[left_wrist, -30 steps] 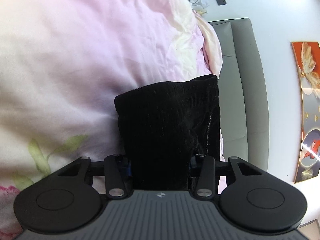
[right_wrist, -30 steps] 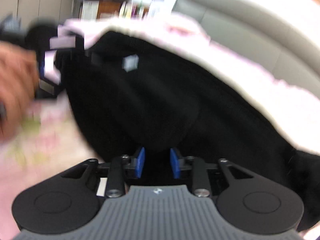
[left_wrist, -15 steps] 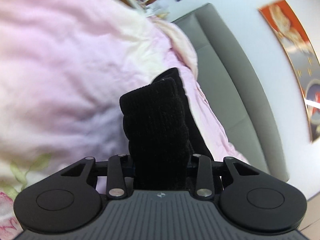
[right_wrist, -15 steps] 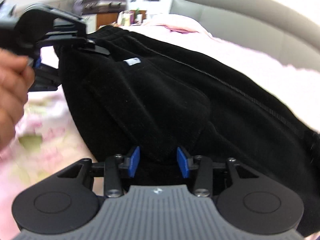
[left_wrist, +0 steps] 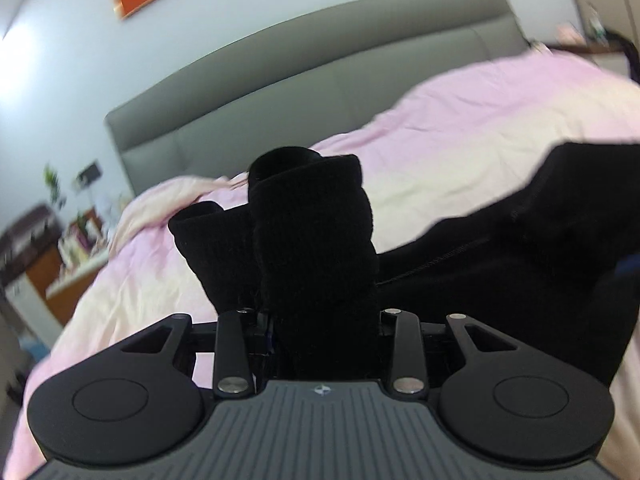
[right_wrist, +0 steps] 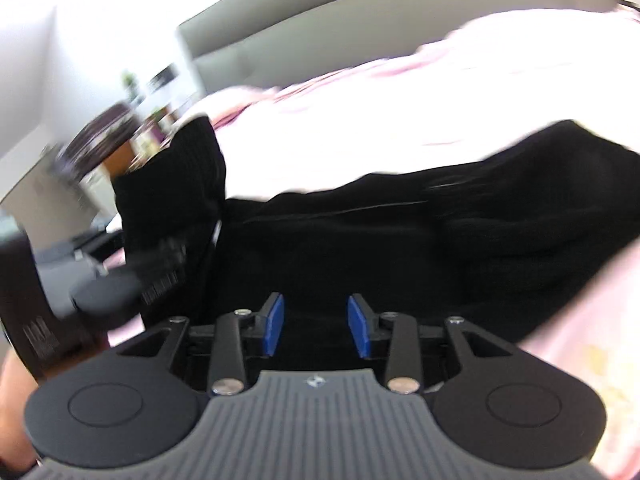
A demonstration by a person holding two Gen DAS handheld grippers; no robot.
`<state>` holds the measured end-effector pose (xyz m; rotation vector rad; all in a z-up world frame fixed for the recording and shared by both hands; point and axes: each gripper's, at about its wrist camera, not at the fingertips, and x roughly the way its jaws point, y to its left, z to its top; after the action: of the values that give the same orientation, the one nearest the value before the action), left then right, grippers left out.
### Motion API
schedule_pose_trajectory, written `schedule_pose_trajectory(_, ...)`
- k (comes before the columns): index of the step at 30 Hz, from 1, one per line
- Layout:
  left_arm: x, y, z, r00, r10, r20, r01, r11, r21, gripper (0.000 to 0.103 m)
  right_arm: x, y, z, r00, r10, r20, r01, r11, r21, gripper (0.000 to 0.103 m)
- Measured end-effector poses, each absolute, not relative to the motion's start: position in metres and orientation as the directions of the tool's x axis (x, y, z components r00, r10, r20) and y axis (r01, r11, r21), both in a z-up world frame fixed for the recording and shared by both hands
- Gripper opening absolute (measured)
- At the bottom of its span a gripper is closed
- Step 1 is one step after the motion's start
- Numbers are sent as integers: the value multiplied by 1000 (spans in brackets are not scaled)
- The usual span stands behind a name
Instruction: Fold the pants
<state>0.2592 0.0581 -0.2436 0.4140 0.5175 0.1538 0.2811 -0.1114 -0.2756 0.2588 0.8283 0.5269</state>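
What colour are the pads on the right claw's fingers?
Blue pads, clearest in the right wrist view, standing out against the black pants.

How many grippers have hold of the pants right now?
1, judging by these views. The left gripper is clamped on a bunched fold of the pants. The right gripper has its blue pads apart over the cloth.

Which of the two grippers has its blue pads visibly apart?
The right gripper: its blue pads stand apart over the black fleece pants. The left gripper has a bunched fold filling its jaws, pads hidden.
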Motion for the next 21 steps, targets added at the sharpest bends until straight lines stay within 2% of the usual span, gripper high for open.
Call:
schedule_pose_trajectory(5,270,-8,-329,810,306,-501,190,671,717,45,292,-155,-291,581,467,-667,-200,876,439,35)
schedule_pose_trajectory(7,256,-26,-358,830,326,-452,257,495,830,46,297,-158,-298,569,456,-684,-180,881,437,35)
schedule_pose_trajectory(8,250,-31,-362,845,332,-419,249,449,858,46,298,-160,-300,563,455,-690,-180,883,434,35)
schedule_pose_trajectory(9,248,-32,-359,844,333,-421,248,455,855,49,303,-157,-301,554,457,-696,-184,883,432,35)
schedule_pose_trajectory(10,244,-33,-351,834,316,-452,261,496,828,55,307,-156,-304,547,459,-700,-190,882,430,35)
schedule_pose_trajectory(11,240,-29,-338,828,280,-486,273,556,785,68,305,-160,-304,544,460,-702,-194,883,428,35)
schedule_pose_trajectory(14,219,-6,-302,822,69,-565,378,675,634,86,310,-171,-303,548,466,-694,-211,880,425,35)
schedule_pose_trajectory(17,208,20,-278,813,21,-582,358,771,527,85,305,-177,-298,562,481,-673,-236,873,426,35)
schedule_pose_trajectory(19,210,45,-258,809,-36,-586,324,860,394,85,295,-180,-293,570,488,-661,-253,870,423,35)
schedule_pose_trajectory(21,222,73,-240,804,-65,-591,229,951,206,85,294,-178,-291,573,492,-655,-266,868,420,40)
